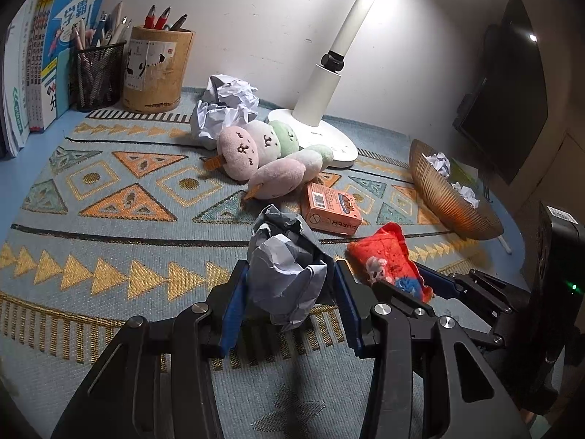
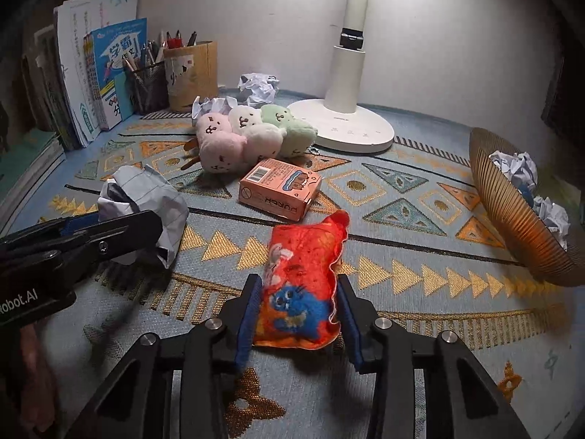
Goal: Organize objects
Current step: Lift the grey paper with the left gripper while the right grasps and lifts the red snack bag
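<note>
the left hand-held gripper (image 1: 289, 285) clamps a paper ball (image 1: 285, 274) near the surface's left, the right hand-held gripper (image 2: 299, 305) squeezes a red pouch (image 2: 303, 278) near centre, and a bowl (image 2: 512, 219) sits far right.

The blue book (image 1: 75, 33) at ten o'clock bears "学霸" (smaller print illegible). The orange box (image 2: 279, 188) reads "DUREX" upside down beside a barcode. The left gripper (image 2: 109, 234) body shows "obot.AI".
</note>
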Demonstrator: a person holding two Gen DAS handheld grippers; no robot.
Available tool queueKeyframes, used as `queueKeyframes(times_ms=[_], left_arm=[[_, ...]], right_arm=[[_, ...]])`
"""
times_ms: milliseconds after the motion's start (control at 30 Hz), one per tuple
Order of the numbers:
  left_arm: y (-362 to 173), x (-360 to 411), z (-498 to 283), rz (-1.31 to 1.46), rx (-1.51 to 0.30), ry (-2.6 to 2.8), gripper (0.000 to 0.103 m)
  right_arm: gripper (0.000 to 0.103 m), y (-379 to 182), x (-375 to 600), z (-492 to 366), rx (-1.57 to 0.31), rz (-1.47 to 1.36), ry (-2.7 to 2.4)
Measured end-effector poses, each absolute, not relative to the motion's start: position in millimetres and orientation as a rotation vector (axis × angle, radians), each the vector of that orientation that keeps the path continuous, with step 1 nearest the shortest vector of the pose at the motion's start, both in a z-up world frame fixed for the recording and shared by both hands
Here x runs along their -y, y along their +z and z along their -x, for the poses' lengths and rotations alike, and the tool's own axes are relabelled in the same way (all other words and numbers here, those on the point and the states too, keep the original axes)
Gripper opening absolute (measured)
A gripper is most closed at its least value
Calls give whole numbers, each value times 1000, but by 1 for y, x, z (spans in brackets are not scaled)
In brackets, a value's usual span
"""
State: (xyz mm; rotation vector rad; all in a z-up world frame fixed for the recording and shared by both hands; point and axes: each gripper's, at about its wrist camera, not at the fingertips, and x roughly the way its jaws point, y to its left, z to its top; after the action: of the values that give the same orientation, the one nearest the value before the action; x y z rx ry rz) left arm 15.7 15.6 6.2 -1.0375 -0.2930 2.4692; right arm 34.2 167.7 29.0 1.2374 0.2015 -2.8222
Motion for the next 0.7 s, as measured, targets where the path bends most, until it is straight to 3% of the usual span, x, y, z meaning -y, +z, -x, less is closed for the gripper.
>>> queueKeyframes(times_ms=[267,400,600,700], left_arm=[[9,-15,-18,1028,302,2496,43],[34,-29,-25,997,262,2452,42],[121,-99,-40,765,93,2363,43],[144,-149,-34,689,42,2275,43]], right_arm=[[35,37,-172,-43,-145,-1150,-2835],[35,47,-174,-62,-121,-1063,-2825],[35,74,-245,-93,256,-997,-2791],[35,110,-290,-112,324,-878,-2906]])
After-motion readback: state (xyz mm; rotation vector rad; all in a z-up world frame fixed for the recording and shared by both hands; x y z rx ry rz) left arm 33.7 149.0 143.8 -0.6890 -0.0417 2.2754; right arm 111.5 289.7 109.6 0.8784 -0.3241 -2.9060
